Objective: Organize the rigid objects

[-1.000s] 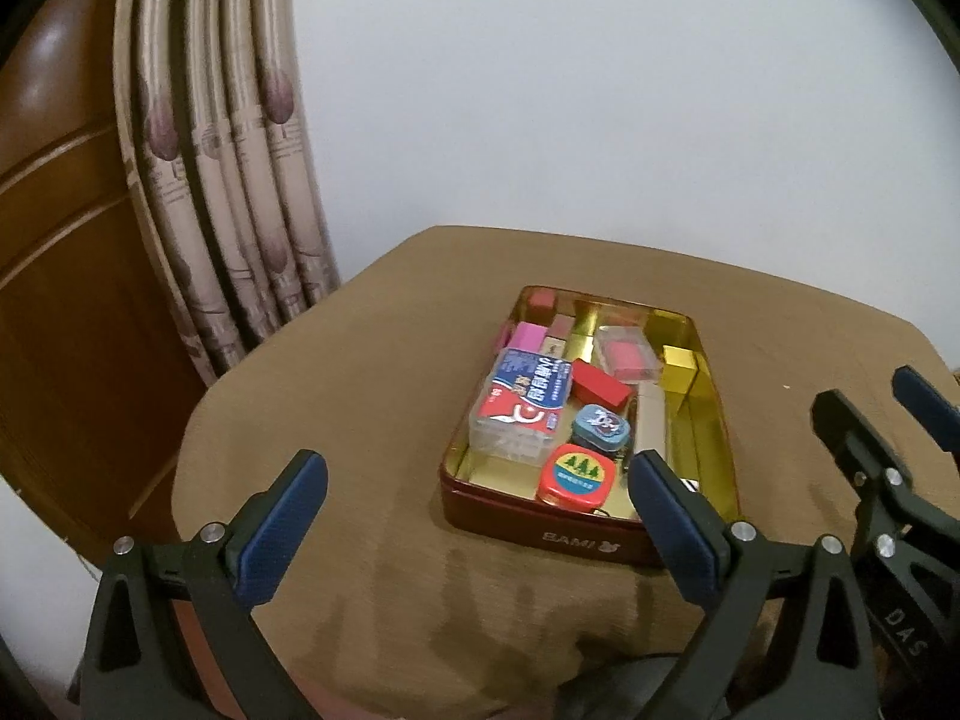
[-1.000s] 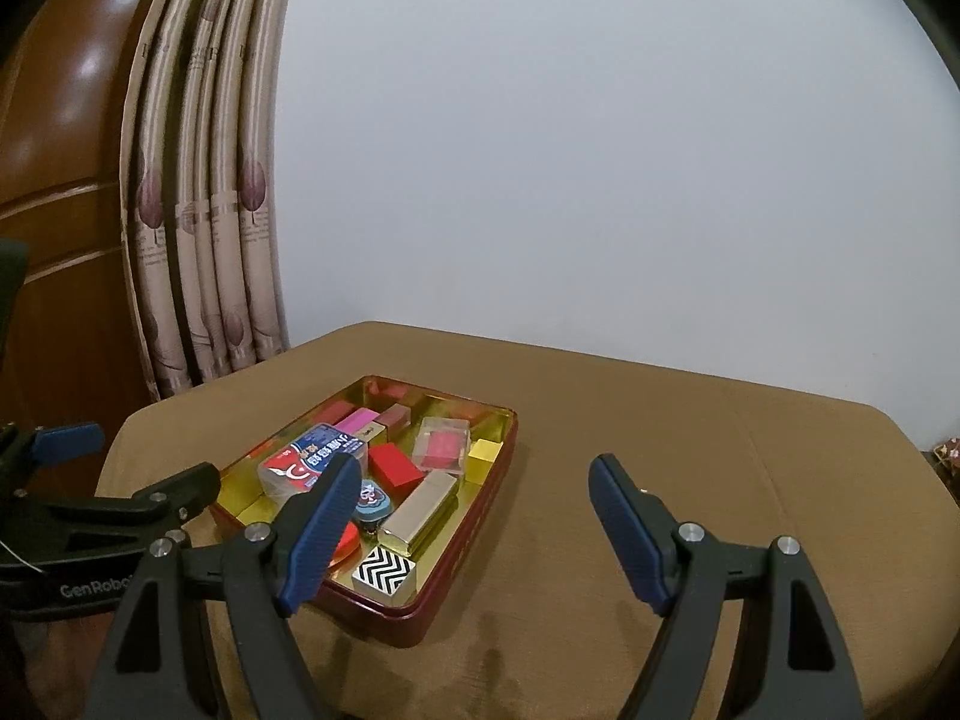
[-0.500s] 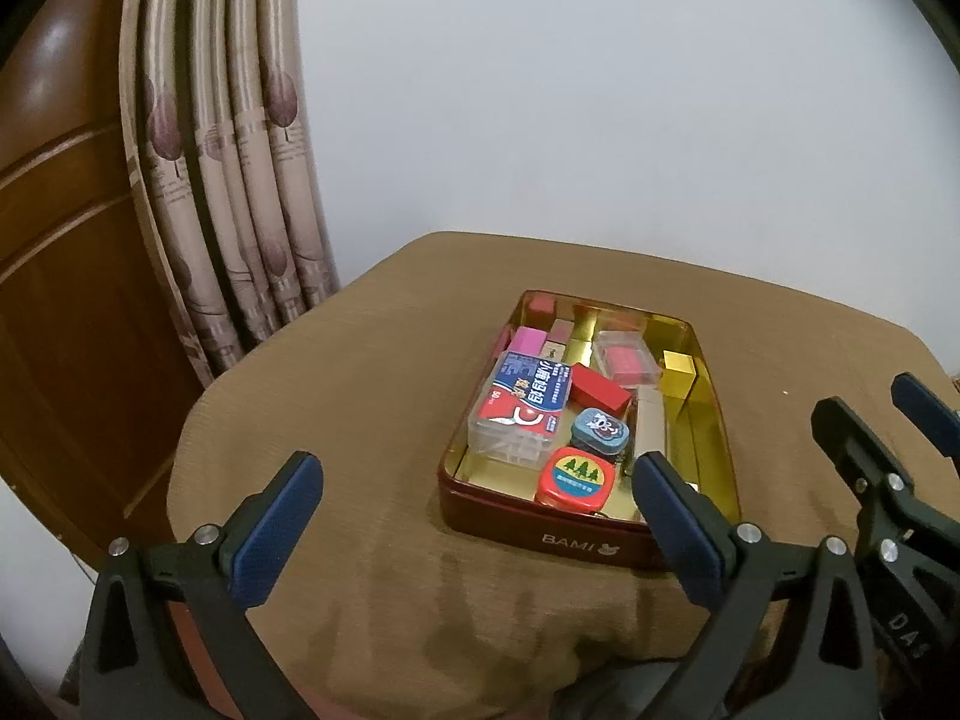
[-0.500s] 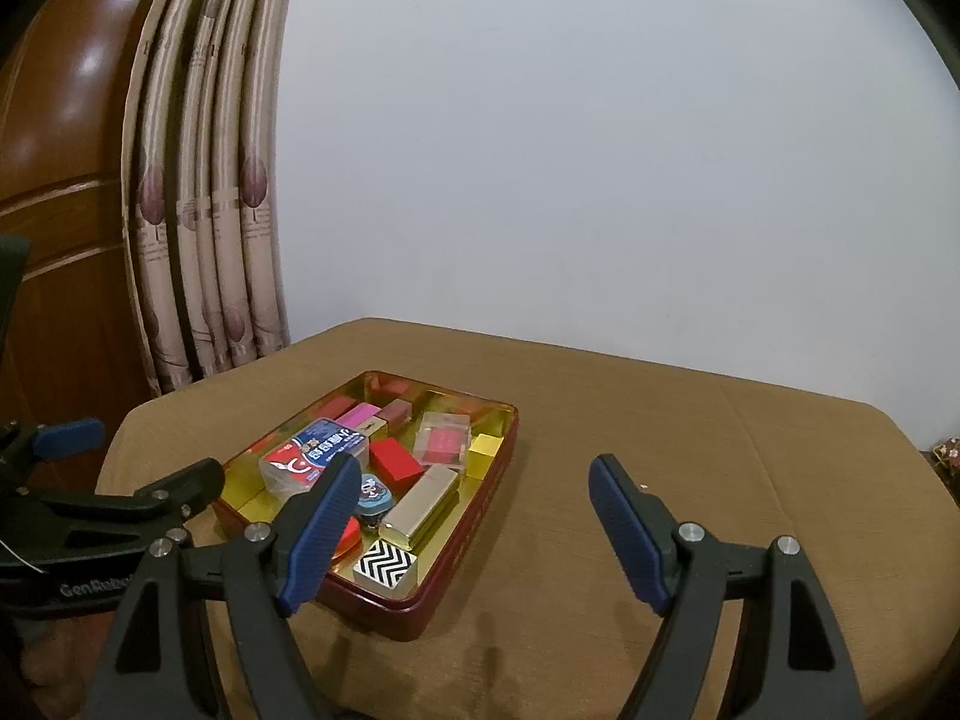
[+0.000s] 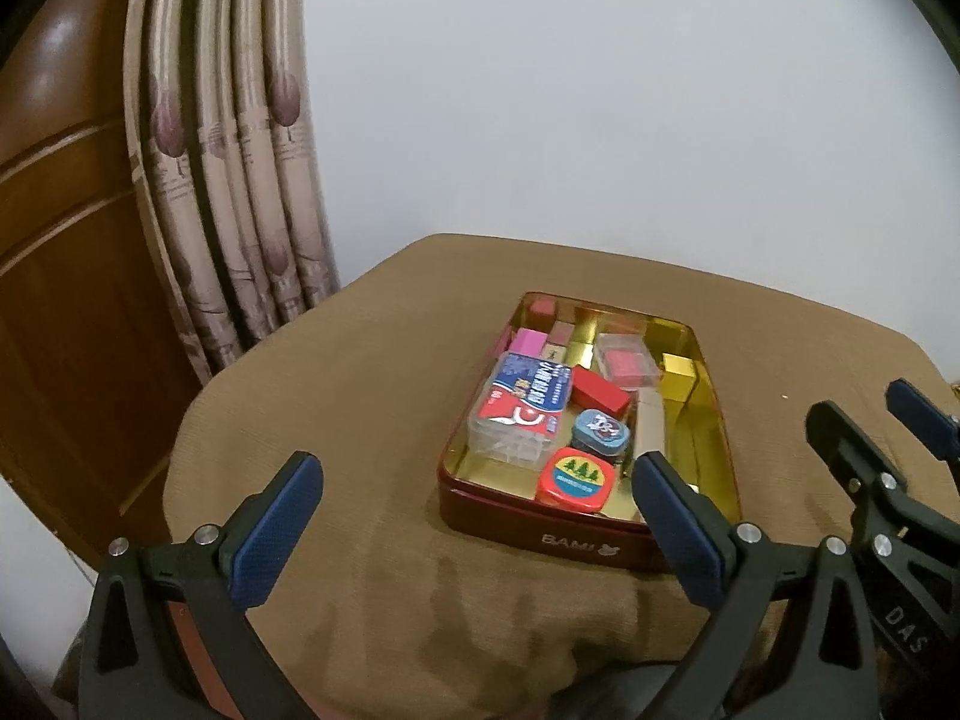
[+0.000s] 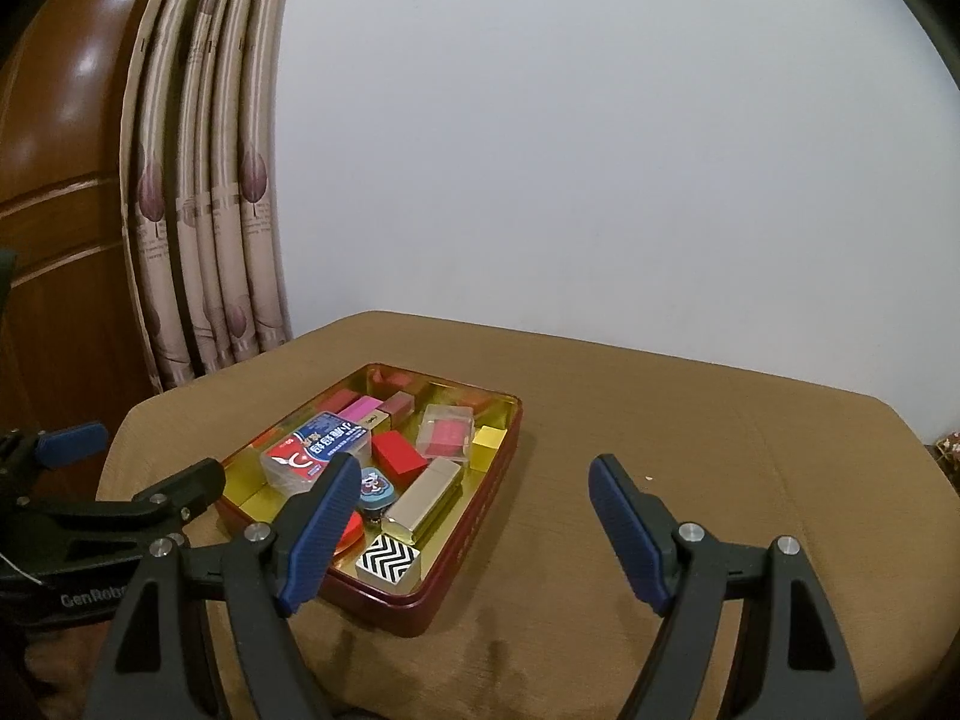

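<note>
A dark red tin (image 5: 576, 543) with a gold inside sits on the brown table and holds several small rigid things: a clear box with a blue and red label (image 5: 522, 402), a red block (image 5: 600, 394), a round red tin (image 5: 576, 477), a small blue tin (image 5: 600, 432). The tin shows in the right wrist view too (image 6: 474, 516), with a zigzag block (image 6: 390, 558) and a gold bar (image 6: 423, 498). My left gripper (image 5: 474, 531) is open and empty, near the tin's front edge. My right gripper (image 6: 462, 531) is open and empty, at the tin's right.
The table (image 6: 690, 438) has a brown cloth top and rounded edges. A patterned curtain (image 5: 234, 180) and a wooden door (image 5: 54, 240) stand at the left. A white wall is behind. The right gripper's arm shows in the left wrist view (image 5: 888, 498).
Both grippers have drawn back and up a little from the tin, so it looks slightly farther. Nothing in the tin has moved.
</note>
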Motion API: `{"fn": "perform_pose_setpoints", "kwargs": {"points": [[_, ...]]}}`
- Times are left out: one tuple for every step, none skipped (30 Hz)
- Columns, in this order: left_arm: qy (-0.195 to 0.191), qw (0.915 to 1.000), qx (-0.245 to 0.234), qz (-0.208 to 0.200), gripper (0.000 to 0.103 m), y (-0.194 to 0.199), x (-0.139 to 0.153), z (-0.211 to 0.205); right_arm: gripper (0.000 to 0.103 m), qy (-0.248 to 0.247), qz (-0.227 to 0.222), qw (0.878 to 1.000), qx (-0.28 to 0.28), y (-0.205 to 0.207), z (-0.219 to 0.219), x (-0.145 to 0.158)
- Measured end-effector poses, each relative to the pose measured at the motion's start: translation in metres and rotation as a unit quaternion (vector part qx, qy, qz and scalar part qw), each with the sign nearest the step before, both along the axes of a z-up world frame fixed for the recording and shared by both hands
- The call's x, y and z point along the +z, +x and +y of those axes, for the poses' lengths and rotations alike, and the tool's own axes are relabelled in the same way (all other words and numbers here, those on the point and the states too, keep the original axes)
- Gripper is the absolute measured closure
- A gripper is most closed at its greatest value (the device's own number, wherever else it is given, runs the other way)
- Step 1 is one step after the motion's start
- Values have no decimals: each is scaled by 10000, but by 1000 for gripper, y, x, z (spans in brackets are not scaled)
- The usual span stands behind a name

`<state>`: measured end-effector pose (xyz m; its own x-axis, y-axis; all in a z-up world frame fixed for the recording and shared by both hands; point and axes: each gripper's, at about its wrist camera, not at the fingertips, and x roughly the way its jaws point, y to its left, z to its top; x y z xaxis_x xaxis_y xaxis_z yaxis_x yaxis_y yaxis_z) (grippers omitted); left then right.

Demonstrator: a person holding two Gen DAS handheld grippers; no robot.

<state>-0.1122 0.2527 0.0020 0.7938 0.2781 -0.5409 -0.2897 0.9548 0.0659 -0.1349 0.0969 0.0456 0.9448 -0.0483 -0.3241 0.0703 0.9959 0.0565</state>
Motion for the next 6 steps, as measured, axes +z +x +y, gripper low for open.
{"fn": "perform_pose_setpoints", "kwargs": {"points": [[10,10000,26,17,1,0,1,0,22,-5,4,10000,-6,0,0,0],[-26,10000,30,31,1,-1,1,1,22,-3,7,10000,3,0,0,0],[-42,10000,30,27,1,0,2,2,22,0,5,10000,4,-1,0,0],[-10,10000,43,14,1,-1,3,1,22,0,6,10000,-7,-1,0,0],[33,10000,63,9,1,-2,4,1,22,6,15,10000,-7,0,0,1],[61,10000,72,19,1,-2,4,0,22,16,25,10000,-2,0,0,1]]}}
